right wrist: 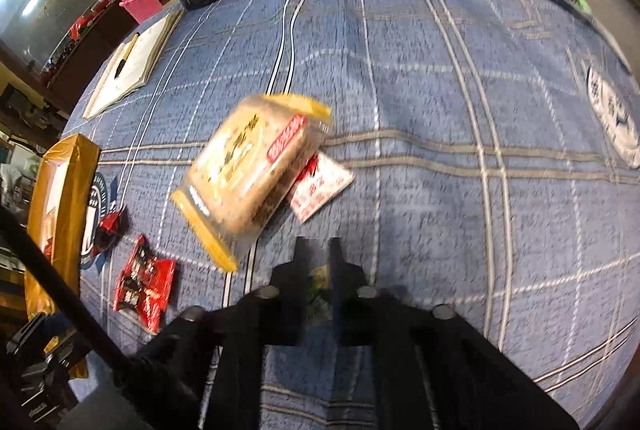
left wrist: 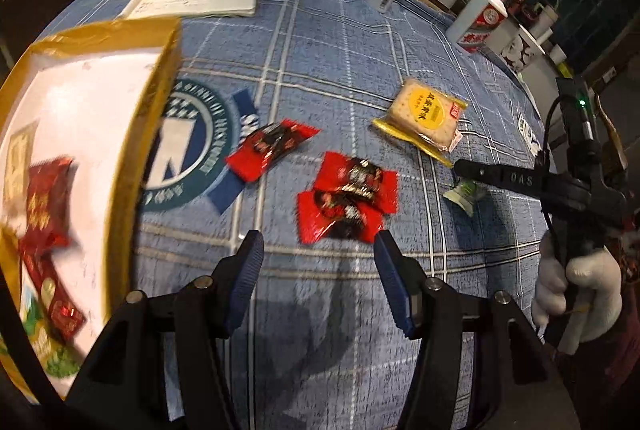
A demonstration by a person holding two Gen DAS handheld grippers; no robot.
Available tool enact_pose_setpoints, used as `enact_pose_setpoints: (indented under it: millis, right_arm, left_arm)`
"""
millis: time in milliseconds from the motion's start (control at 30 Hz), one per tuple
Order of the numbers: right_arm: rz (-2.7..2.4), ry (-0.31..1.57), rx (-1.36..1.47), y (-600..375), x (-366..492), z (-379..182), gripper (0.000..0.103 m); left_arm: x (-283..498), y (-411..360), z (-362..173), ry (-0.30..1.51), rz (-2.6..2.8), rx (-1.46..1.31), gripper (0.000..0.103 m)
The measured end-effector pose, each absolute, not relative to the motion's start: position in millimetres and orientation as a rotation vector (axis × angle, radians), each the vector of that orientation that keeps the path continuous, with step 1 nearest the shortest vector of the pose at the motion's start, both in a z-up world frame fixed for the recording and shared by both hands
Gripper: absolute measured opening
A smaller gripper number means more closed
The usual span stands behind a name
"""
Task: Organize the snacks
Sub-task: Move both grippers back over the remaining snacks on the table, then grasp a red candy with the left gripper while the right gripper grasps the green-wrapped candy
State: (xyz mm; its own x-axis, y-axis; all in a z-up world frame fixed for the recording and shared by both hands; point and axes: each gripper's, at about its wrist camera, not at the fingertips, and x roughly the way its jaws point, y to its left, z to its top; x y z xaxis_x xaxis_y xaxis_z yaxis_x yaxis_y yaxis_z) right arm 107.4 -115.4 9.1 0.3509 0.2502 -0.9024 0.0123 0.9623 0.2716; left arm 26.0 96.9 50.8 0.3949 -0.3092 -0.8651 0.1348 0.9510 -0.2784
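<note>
Between the right gripper's [right wrist: 318, 250] nearly closed fingers sits a small green-wrapped snack [left wrist: 464, 195], pinched just off the plaid tablecloth [left wrist: 340, 50]; its wrapper looks crumpled and light; the gold-walled box [left wrist: 160, 78] lies well away at nine o'clock, so the carry runs leftward past the red candy packets [left wrist: 348, 196]; the left gripper [left wrist: 318, 248], spread wide and empty, hovers nearer that box; a yellow cracker pack [left wrist: 424, 114] lies at twelve o'clock.

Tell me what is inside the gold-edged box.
The gold-edged box holds several red snack packets and a green-printed one on its white floor. All are blurred, so no exact count. The near wall and the left gripper body hide the lower corner.
</note>
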Motion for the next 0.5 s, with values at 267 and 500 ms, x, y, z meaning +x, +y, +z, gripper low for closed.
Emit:
enact_pose_setpoints:
  millis: [267, 500]
  right_arm:
    - [0.245, 1.242, 0.278, -107, 79, 8, 0.005]
    - [0.302, 1.260, 0.244, -96, 58, 10, 0.007]
  left_arm:
    - [56, 70, 31, 1.148, -0.357, -0.067, 0.058]
    - [29, 46, 27, 1.248, -0.548, -0.023, 0.042]
